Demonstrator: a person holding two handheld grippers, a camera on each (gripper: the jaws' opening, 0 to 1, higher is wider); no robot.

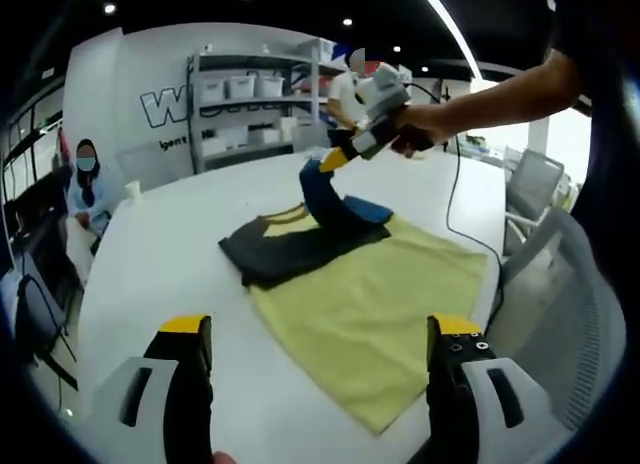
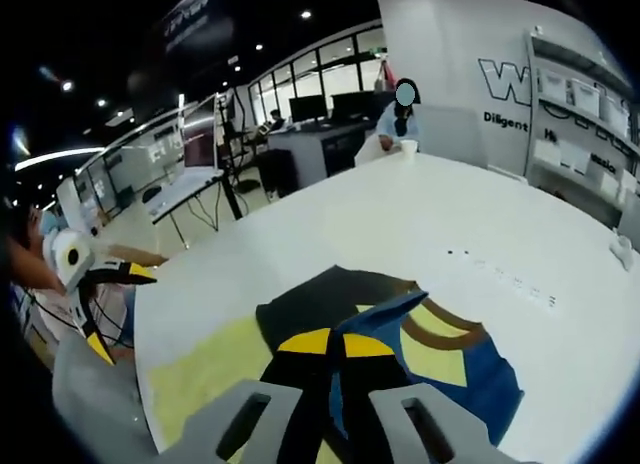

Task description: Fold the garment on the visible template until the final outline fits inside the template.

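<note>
- In the left gripper view, the left hand-held gripper (image 1: 318,359) stands with its two yellow-tipped black jaws wide apart and nothing between them, above the near edge of the white surface (image 1: 170,259).
- At the far left edge of the surface a person in a face mask (image 1: 86,184) sits, with a white paper cup (image 1: 132,191) on the surface just beside them.
- Behind the surface's far edge stands a grey metal shelving unit with white storage boxes (image 1: 250,104).
- The dark grey, yellow and blue garment (image 1: 295,239) lies bunched at the middle of the surface, overlapping the far corner of the flat pale yellow cloth template (image 1: 365,309), which spreads toward the near right edge.
- Part of the garment's blue fabric is lifted off the surface in a raised fold.
- The right hand-held gripper (image 1: 330,159), held in a hand (image 1: 420,124), grips the top of that raised blue fold.
- A black cable (image 1: 455,199) trails from it across the right side of the surface.
- In the right gripper view, the right hand-held gripper's (image 2: 335,354) jaws are pinched together on the blue fabric, with the garment (image 2: 400,339) spread below them on the surface (image 2: 420,224).
- The left hand-held gripper (image 2: 100,294) hangs off the surface's left edge.
</note>
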